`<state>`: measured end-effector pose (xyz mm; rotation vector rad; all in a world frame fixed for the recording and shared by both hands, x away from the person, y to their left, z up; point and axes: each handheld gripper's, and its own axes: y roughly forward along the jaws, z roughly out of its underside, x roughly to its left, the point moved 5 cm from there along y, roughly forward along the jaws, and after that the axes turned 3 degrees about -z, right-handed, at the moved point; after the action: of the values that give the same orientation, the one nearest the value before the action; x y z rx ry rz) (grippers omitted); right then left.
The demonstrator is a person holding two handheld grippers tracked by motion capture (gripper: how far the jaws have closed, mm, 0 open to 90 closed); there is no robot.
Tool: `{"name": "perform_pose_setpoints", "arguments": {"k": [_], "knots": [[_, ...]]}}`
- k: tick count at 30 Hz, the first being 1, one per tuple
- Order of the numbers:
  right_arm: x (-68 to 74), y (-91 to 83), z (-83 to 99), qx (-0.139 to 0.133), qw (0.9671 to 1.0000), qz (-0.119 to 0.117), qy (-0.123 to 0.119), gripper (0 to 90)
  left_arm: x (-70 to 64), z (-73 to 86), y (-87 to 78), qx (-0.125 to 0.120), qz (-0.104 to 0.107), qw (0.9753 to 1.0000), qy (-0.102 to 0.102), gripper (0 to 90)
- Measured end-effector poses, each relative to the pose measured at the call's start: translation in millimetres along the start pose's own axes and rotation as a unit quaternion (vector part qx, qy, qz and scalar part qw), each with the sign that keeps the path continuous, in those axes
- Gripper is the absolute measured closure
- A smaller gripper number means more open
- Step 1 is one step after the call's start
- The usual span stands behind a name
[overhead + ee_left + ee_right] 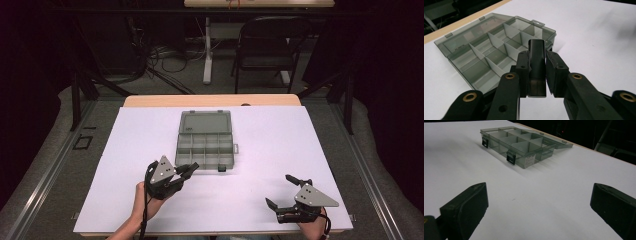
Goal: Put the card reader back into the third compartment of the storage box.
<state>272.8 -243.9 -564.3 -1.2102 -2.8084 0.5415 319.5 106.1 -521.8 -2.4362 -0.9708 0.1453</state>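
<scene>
Open box (205,144) lying mid-table, grippers on either side of it.
Left gripper (537,72) is pinching a dark flat block (537,65), possibly plastic, just beside the smoky, translucent box with its white dividers (494,41); right gripper (539,207) is hanging spread wide over the white table (280,140), well apart.

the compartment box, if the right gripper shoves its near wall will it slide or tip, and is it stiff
The compartment box would probably slide rather than tip: it sits low and flat on the smooth white table. Its compartments look empty, so it is likely light. The thin translucent plastic walls seem rigid but may flex, and the open lid, lying flat behind, would likely drag along.
</scene>
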Motion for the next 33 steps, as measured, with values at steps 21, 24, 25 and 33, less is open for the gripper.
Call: {"name": "perform_pose_setpoints", "arguments": {"k": [21, 24, 25, 33], "knots": [[-0.1, 0.0, 0.2, 0.004, 1.0, 0.0, 0.0, 1.2, 10.9, -24.6, 11.9, -0.01, -0.004, 0.9999, 0.01, 73.4], [0.2, -0.1, -0.7, 0.002, 1.0, 0.0, -0.001, 1.3, 14.9, -28.3, 14.8, -0.012, -0.006, 0.9999, 0.006, 73.4], [0.6, 0.3, -0.6, 0.001, 1.0, -0.001, 0.0, 1.3, 15.6, -28.8, 15.3, -0.011, -0.006, 0.9999, 0.006, 73.4], [0.5, 0.9, -0.2, 0.003, 1.0, -0.002, -0.001, 1.3, 22.6, -32.2, 23.7, -0.011, -0.009, 0.9999, -0.002, 73.4]]}}
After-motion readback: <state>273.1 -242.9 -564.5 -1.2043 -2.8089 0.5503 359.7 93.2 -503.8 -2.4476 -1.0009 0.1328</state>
